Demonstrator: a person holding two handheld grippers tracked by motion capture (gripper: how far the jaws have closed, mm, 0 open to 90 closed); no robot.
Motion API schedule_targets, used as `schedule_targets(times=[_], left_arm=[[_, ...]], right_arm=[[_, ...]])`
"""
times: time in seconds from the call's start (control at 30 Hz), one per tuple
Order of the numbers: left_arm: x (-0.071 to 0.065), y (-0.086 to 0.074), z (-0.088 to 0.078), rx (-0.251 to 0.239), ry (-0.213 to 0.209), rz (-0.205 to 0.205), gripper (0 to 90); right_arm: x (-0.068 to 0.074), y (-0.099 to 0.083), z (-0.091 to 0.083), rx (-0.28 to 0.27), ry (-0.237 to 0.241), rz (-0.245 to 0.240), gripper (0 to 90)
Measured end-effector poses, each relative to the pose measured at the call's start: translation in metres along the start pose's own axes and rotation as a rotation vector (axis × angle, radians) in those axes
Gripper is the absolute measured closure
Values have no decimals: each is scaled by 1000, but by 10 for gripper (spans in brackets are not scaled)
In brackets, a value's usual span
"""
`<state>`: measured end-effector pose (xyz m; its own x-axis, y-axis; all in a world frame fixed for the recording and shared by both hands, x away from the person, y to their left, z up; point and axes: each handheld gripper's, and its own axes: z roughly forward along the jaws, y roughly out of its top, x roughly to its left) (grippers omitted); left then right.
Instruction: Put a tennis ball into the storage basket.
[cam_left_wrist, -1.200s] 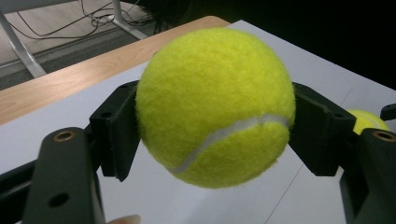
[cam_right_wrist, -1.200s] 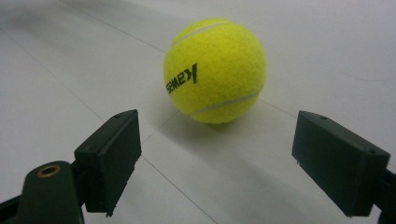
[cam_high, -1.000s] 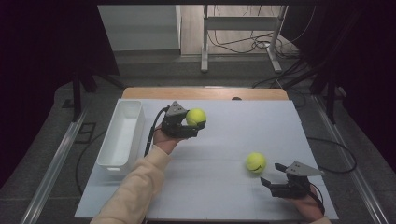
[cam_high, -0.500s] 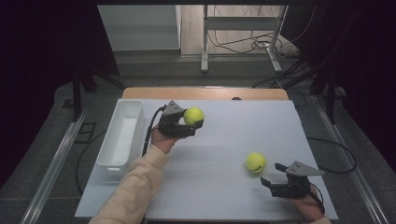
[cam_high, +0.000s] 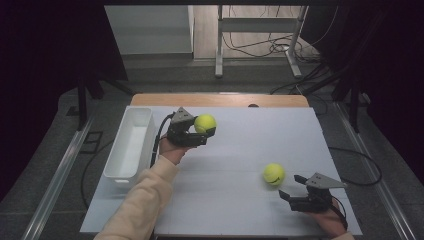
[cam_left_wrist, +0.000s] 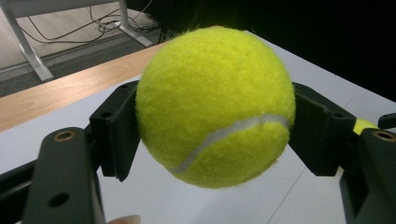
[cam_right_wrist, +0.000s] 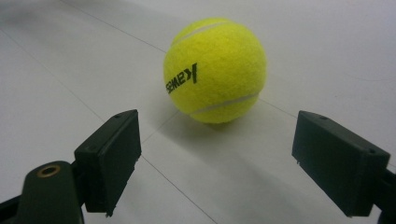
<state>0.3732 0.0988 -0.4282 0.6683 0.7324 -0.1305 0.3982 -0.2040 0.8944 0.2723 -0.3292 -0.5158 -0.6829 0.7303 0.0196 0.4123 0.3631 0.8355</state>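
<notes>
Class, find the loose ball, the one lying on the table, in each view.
High view: ball right of centre, just ahead of the right tongs.
Left gripper view: likely the yellow sliver at the right edge.
Right gripper view: upper centre, beyond the open jaws.
Shared landmark: the white table.

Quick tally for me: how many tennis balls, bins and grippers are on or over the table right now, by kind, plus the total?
Tennis balls: 2, one held in the left gripper as held ball, one loose ball on the table ahead of the open right gripper.
White bin: 1.
Grippers: 2.
Total: 5.
</notes>
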Motion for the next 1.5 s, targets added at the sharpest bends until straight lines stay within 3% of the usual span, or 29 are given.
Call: schedule_targets(times=[0.73,1.5], left_arm=[[8,0,-11,-22,18,-23,265],[27,0,-26,-28,78,-53,265]], right_arm=[[0,0,0,1,-1,0,161],[0,0,1,2,-1,-1,161]])
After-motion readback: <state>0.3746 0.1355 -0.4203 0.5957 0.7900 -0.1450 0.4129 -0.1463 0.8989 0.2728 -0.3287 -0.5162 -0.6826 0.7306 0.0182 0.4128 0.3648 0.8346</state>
